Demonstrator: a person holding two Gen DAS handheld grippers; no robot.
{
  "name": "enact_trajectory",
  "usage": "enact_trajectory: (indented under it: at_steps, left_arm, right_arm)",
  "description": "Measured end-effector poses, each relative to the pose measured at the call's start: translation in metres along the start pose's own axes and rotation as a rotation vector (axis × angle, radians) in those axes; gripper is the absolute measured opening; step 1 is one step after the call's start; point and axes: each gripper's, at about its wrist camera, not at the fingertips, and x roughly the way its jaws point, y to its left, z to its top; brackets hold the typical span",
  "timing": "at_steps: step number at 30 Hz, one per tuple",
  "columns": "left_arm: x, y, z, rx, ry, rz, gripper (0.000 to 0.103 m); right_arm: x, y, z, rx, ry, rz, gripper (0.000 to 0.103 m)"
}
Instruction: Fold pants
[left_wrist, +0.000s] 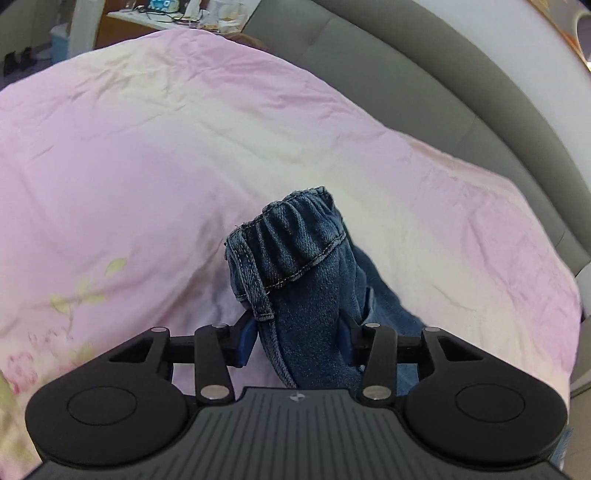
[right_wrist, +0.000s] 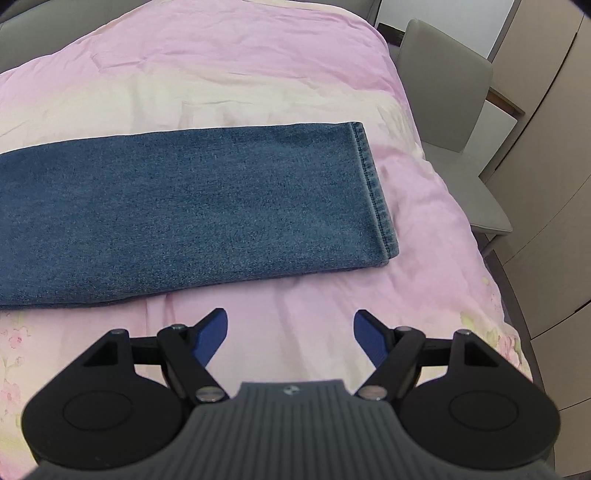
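Blue denim pants lie on a pink quilt. In the left wrist view my left gripper (left_wrist: 301, 332) is shut on the bunched elastic waistband of the pants (left_wrist: 295, 258) and holds it lifted above the quilt (left_wrist: 147, 166). In the right wrist view the pant legs (right_wrist: 184, 214) lie flat, stacked one on the other, with the hem (right_wrist: 373, 192) at the right. My right gripper (right_wrist: 290, 332) is open and empty, hovering over bare quilt (right_wrist: 295, 74) just in front of the legs' near edge.
A grey padded headboard (left_wrist: 424, 74) curves behind the bed. A grey chair (right_wrist: 454, 110) stands off the bed's right side, by beige wardrobe panels (right_wrist: 554, 166). A cluttered desk (left_wrist: 166, 14) sits far back left.
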Motion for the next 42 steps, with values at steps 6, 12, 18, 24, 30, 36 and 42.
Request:
enact_trajectory:
  at_steps: [6, 12, 18, 24, 30, 36, 42]
  left_arm:
    - [0.059, 0.05, -0.036, -0.066, 0.116, 0.116, 0.054]
    - [0.049, 0.032, -0.042, 0.036, 0.078, 0.191, 0.074]
    - [0.007, -0.016, -0.058, 0.231, 0.062, 0.182, 0.073]
    - [-0.015, -0.071, -0.111, 0.363, 0.145, 0.042, 0.072]
    - [-0.009, -0.106, -0.172, 0.446, 0.251, 0.001, 0.072]
    - [-0.002, -0.122, -0.206, 0.536, 0.286, 0.033, 0.072]
    - [0.008, -0.13, -0.228, 0.561, 0.31, 0.058, 0.072]
  right_arm:
    - [0.014, -0.025, 0.004, 0.09, 0.014, 0.034, 0.072]
    - [0.019, -0.072, 0.008, 0.24, 0.005, 0.053, 0.067]
    - [0.02, -0.125, 0.01, 0.467, -0.05, 0.079, 0.055]
    - [0.048, -0.149, 0.001, 0.621, -0.03, 0.205, 0.052]
    - [0.094, -0.158, -0.005, 0.767, -0.017, 0.278, 0.038]
    - [0.118, -0.171, 0.005, 0.82, -0.008, 0.34, 0.02]
    - [0.068, -0.177, 0.041, 0.68, -0.232, 0.374, 0.006]
